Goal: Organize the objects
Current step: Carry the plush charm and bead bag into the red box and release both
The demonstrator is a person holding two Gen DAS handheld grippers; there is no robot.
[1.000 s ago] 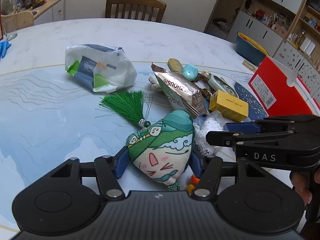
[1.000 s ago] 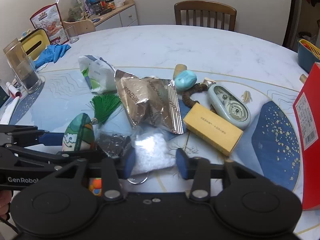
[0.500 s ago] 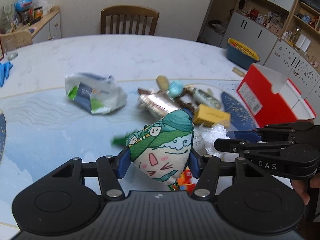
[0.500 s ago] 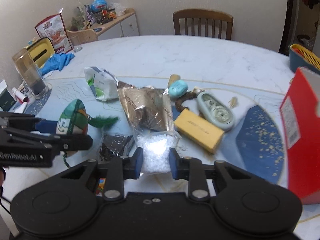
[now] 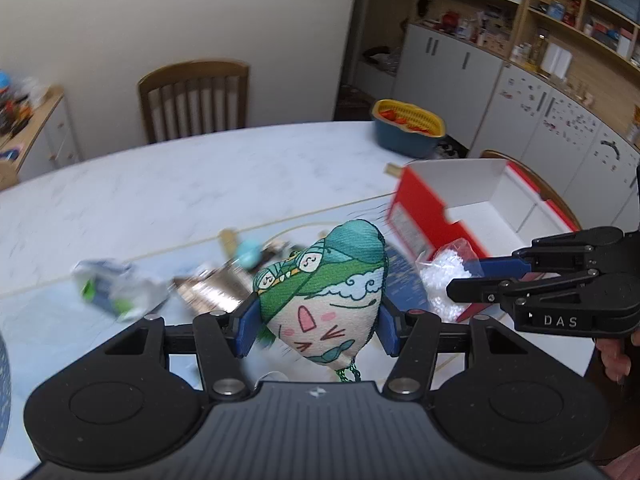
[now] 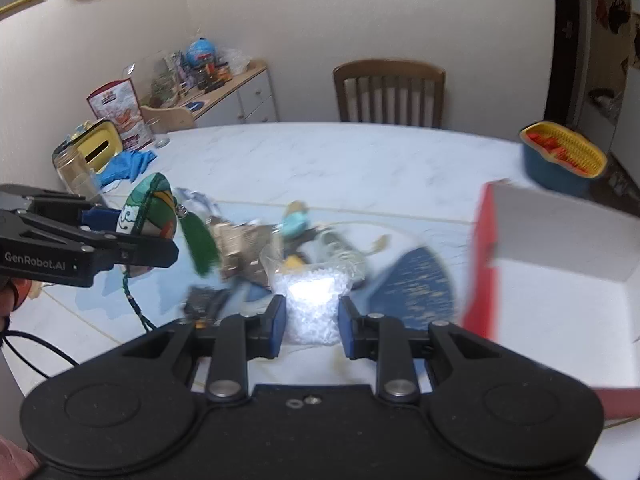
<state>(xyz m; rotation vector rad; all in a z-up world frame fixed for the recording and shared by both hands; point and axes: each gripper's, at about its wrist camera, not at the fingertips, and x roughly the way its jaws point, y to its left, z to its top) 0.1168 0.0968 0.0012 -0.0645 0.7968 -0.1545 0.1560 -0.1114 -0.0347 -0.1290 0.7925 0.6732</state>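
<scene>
My left gripper [image 5: 316, 326] is shut on a green plush charm with a cartoon face [image 5: 324, 288], held above the table. In the right wrist view the same charm [image 6: 150, 210] hangs at the left with its green tassel [image 6: 198, 246] dangling. My right gripper [image 6: 312, 322] is shut on a clear bag of white pellets [image 6: 314, 306], also lifted; that bag [image 5: 442, 276] shows at the right in the left wrist view. An open red box with a white inside [image 6: 560, 264] stands to the right, seen too as the box [image 5: 476, 204].
On the marble table [image 5: 180, 192] lie a foil packet [image 6: 240, 240], a white-green pouch [image 5: 112, 288], a teal lump [image 6: 294, 222] and other blurred items. A blue-yellow basket [image 6: 562, 160] sits far right. A glass jar [image 6: 74, 168] and blue cloth [image 6: 126, 164] are far left.
Both grippers have risen from the table and swung right toward the red box. The right gripper closed on the pellet bag and lifted it; the charm left the table with its tassel.
</scene>
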